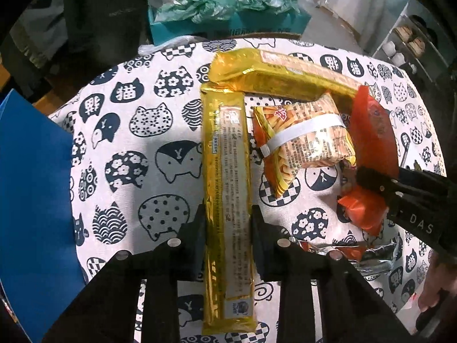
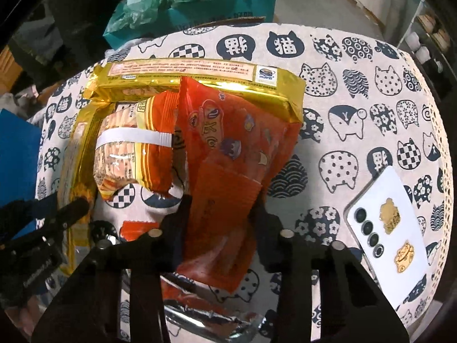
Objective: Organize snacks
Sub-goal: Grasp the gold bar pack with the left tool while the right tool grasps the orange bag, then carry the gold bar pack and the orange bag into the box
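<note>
Two packs are in my tongs now. My left tongs (image 1: 227, 223) are closed narrow on the long gold pack (image 1: 227, 200), near its lower half, so the far end hangs free. My right tongs (image 2: 220, 217) pinch the red bag (image 2: 228, 157) by its lower part.

The gold pack lies beside a second gold pack (image 1: 285, 77), and their far ends seem to overlap. If I lift straight, the free end may drag the other one. The foil is smooth, so I think it can slide out of the pads when I tilt it.

The red bag leans on the banded bag (image 2: 134, 148) and on that second gold pack. Pulling it may push both out of place. Something silver (image 2: 200, 320) lies under my right tongs; I cannot tell what it is. The phone (image 2: 385, 228) is near at the right, so a wide swing could knock it off the cloth (image 2: 371, 108).
</note>
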